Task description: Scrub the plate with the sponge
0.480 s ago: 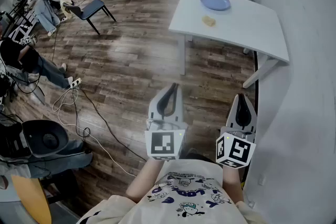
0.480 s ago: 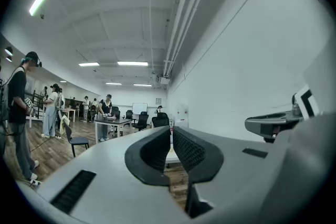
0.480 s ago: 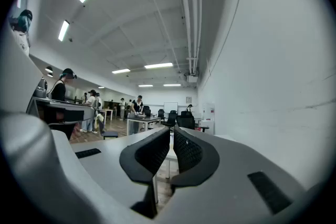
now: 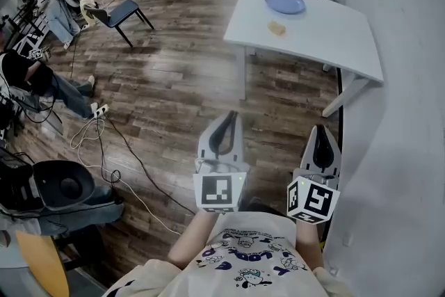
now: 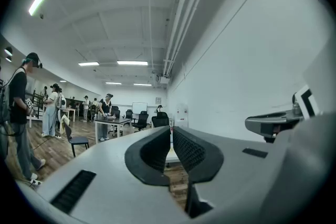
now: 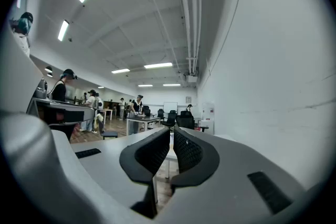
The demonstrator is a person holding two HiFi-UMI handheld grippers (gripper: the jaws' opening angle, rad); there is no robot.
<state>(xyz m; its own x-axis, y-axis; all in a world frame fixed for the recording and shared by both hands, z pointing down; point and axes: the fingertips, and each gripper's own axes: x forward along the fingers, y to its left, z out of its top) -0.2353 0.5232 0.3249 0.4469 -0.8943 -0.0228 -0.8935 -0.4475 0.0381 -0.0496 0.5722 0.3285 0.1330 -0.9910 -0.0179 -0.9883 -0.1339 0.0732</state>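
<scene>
I stand well back from the white table [image 4: 334, 38], both arms held level in front of my chest. The left tongs [image 4: 229, 117] are pressed together with nothing between them, and the left gripper view shows the ribbed pads meeting at the tip. The right tongs [image 4: 320, 130] are the same: closed and empty.

The blue plate [image 4: 284, 1] sits near the table's far edge. The small yellowish sponge [image 4: 277, 28] lies just in front of it, apart from it, on bare tabletop. Wooden floor [image 4: 174, 80] separates me from both.

As I judge it, the step in hand is the approach, so nothing has been scrubbed yet. To do it well I should walk up square to the table's near side until both things are under my reach. Then I should spread one pair of tongs before lowering them, not after. I would take the sponge across its narrow sides with a firm bite. The other tongs could steady the plate's rim, since a light plate may slide under rubbing.
</scene>
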